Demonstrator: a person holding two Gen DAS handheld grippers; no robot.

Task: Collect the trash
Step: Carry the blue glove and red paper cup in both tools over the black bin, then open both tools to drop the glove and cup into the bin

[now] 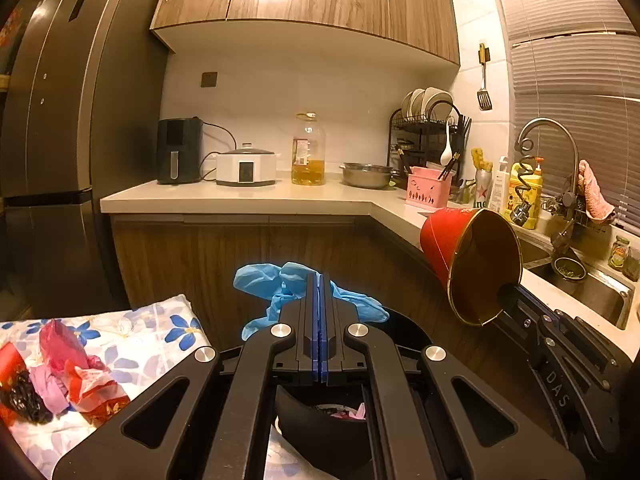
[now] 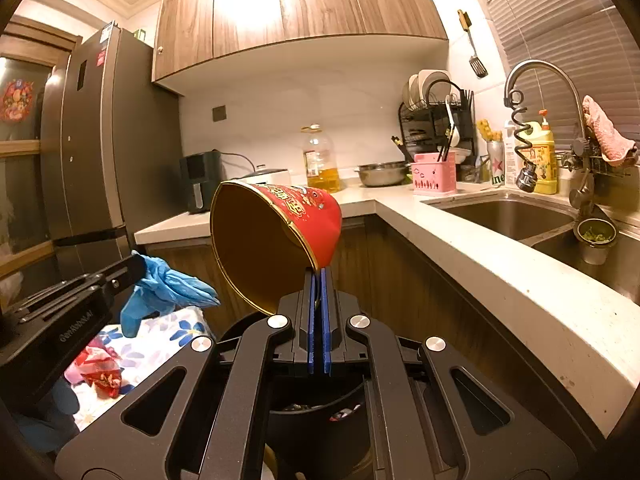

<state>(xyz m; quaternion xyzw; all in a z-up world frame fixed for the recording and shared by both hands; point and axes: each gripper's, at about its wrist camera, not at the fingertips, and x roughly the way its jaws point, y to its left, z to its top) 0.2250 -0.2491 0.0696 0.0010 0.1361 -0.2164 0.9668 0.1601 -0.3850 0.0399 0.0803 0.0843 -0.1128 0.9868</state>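
The left tongs are pressed together on a blue glove, which hangs crumpled off both sides of the tips, held in the air above the dark bin below. In the right wrist view the same glove droops from the left tongs at the left edge.

The right tongs pinch the rim of a red cup, tilted on its side with its gold-lined mouth facing the camera, also held over the bin. From the left wrist view the cup shows to the right, the right tongs gripping its lower rim.

Left of the bin lies a floral cloth carrying more trash: red and pink wrappers and a dark clump.

Behind, the bench holds an oil bottle, a steel bowl and a pink caddy. The sink lies to the right.
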